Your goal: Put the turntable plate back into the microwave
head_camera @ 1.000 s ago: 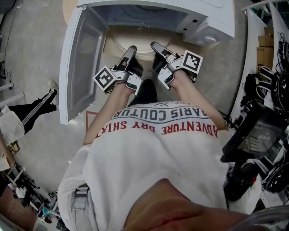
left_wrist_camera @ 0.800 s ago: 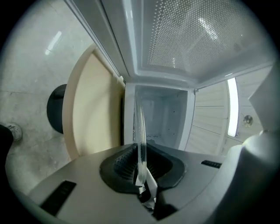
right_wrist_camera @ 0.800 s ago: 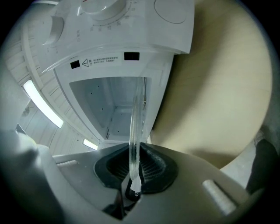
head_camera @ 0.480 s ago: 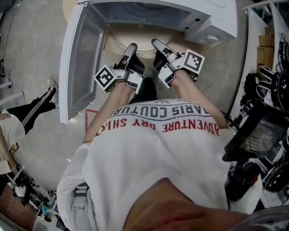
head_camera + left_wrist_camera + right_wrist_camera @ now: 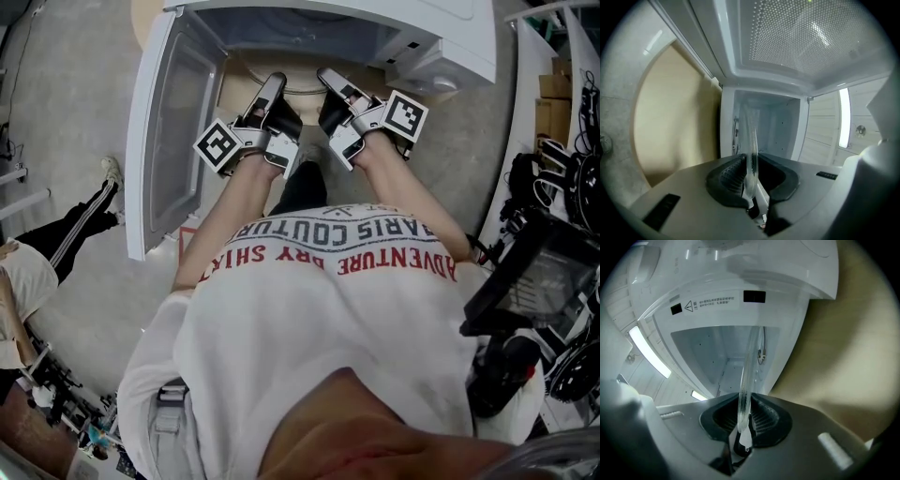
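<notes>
Two grips hold the turntable plate [image 5: 750,140] (edge-on, clear glass) at the microwave [image 5: 441,42] mouth: left hand-held gripper [image 5: 271,91] and right hand-held gripper [image 5: 330,81] pinch its rim. Next, it likely needs sliding in level.

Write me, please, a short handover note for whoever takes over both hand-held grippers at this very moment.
Left hand-held gripper: shut on the rim of the glass turntable plate.
Right hand-held gripper: shut on the same rim, beside the left one.
Microwave: door open, cavity straight ahead.
Done: plate picked up and held at the opening.
Left: slide it in, seat it on the cavity floor, open both grippers, pull out.
</notes>
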Demonstrator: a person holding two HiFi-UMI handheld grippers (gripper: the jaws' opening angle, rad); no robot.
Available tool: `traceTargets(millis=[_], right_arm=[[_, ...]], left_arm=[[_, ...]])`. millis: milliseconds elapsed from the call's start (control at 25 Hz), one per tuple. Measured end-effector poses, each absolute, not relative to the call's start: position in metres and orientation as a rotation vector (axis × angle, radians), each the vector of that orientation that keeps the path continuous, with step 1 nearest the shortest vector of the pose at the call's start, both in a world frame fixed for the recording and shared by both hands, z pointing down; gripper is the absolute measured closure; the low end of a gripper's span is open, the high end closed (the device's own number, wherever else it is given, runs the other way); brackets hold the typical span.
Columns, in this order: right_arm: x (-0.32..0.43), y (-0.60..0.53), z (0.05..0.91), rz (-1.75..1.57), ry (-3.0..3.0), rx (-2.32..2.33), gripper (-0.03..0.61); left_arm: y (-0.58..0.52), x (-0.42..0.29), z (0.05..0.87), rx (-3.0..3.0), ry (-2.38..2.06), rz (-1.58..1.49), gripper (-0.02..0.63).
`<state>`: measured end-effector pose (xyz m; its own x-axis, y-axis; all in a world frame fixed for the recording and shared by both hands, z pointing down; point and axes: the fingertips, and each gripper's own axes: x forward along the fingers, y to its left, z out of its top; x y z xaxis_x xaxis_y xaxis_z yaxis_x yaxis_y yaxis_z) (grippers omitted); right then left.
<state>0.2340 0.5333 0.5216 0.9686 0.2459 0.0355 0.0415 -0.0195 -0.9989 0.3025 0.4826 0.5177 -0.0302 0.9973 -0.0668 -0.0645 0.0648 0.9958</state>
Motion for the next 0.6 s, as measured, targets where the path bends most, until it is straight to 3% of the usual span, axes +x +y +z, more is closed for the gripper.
traceTargets(millis=[600], right_arm=[[0.235, 0.541, 0.531, 0.19, -0.235, -1.539, 0.537]], left_arm=[[0.493, 0.305, 0.528, 1.122, 1.166, 1.238, 0.565]])
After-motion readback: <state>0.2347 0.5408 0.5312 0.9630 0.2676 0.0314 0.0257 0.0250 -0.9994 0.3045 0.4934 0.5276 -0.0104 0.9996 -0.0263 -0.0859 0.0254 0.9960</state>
